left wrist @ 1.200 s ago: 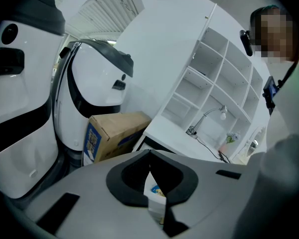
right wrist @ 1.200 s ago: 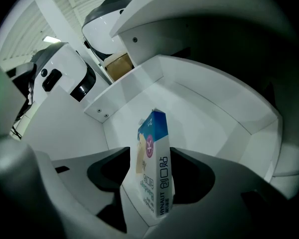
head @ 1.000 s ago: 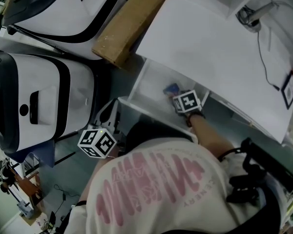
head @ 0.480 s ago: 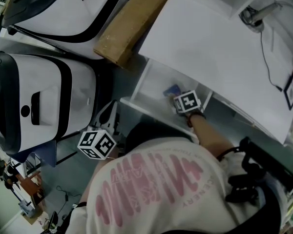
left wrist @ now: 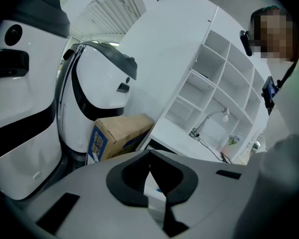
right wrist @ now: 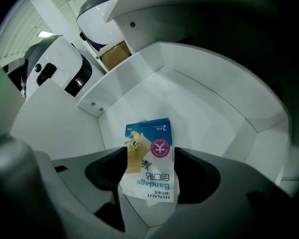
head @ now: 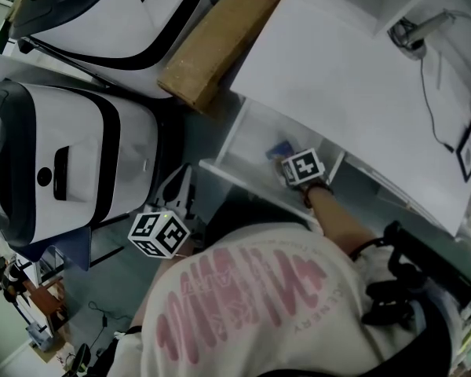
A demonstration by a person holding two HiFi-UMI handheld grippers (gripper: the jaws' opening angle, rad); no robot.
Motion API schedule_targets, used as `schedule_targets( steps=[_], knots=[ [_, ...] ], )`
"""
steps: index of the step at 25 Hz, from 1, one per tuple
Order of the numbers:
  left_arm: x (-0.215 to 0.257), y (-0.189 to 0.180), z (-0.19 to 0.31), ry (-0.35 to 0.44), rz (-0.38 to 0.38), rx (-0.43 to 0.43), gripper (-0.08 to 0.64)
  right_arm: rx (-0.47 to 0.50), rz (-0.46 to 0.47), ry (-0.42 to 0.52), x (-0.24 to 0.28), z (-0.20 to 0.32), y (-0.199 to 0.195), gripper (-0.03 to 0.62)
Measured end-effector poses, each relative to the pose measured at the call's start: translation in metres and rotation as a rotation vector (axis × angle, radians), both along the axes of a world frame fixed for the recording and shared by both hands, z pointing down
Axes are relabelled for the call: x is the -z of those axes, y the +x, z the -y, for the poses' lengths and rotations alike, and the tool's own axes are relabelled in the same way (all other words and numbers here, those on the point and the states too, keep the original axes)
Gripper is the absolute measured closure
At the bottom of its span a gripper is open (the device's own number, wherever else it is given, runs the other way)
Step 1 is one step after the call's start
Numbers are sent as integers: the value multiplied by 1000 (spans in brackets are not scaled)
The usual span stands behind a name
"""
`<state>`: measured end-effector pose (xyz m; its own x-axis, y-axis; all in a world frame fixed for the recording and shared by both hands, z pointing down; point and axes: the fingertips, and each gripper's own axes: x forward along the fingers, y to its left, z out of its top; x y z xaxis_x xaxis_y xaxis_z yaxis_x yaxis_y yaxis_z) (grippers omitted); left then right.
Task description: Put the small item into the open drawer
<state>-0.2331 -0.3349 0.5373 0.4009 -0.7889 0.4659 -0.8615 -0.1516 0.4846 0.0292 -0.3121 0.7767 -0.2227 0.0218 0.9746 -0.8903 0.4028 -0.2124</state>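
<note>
The small item is a flat bandage packet (right wrist: 149, 166), blue and tan with a pink round mark. It lies inside the open white drawer (right wrist: 204, 108), between the jaws of my right gripper (right wrist: 150, 154). Those jaws are opening and stand wide; their pads sit beside the packet's edges without clamping it. In the head view the right gripper (head: 289, 162) reaches into the drawer (head: 243, 144) with the packet (head: 279, 147) just beyond it. My left gripper (head: 180, 193) hangs left of the drawer, outside it, with its jaws (left wrist: 150, 156) together and nothing between them.
A brown cardboard box (head: 220, 38) lies left of the white desk top (head: 353, 77). Two large white and black machines (head: 63, 163) (head: 118, 14) fill the left side. A desk lamp (head: 412, 31) and its cable are on the desk. The person's shirt (head: 251, 305) covers the near foreground.
The right gripper has stayed in the drawer with the packet in front of it. The left gripper has hardly moved. The head view has drifted slightly.
</note>
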Motion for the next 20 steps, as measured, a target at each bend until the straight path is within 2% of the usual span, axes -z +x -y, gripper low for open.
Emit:
schedule_targets(
  steps=[3, 7, 12, 15, 20],
  knots=[
    [4, -1, 1, 18, -9, -2, 530, 13, 41, 67, 8, 11, -8, 297],
    [12, 4, 5, 50, -17, -31, 529, 30, 28, 55, 22, 6, -6, 296],
    [26, 8, 6, 86, -24, -67, 529, 69, 112, 170, 57, 15, -24, 298],
    [37, 11, 14, 113, -42, -96, 530, 35, 127, 214, 85, 17, -26, 298],
    [60, 12, 20, 171, -68, -167, 529, -75, 140, 355, 141, 27, -24, 298]
  ],
)
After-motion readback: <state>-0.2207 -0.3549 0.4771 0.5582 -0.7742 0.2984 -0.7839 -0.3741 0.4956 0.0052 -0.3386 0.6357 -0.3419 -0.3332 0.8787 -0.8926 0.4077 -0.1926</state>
